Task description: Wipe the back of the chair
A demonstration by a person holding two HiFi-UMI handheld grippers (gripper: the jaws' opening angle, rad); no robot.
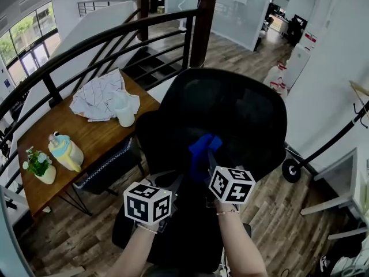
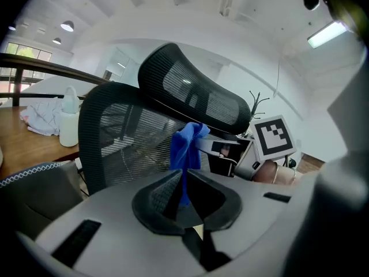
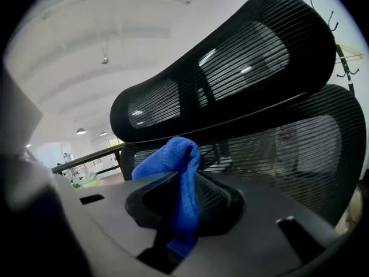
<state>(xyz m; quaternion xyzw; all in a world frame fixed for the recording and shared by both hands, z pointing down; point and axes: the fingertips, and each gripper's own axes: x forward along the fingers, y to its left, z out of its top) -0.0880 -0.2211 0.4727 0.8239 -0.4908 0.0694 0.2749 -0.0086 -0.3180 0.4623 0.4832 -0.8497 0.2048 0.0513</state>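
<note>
Blue cloth (image 3: 173, 154), soft and light, is pinched in the closed right tool (image 3: 180, 203). The left tool (image 2: 184, 196) seems to nip its hanging tail. The mesh chair back (image 3: 271, 149) stands just ahead, springy; a bunched grip suits wiping.

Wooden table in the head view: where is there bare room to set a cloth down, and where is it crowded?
The wooden table is bare in its middle, between the crumpled checked cloth with the white bottle on one side and the yellow jug on the other. The end holding the jug and potted plant is crowded.
</note>
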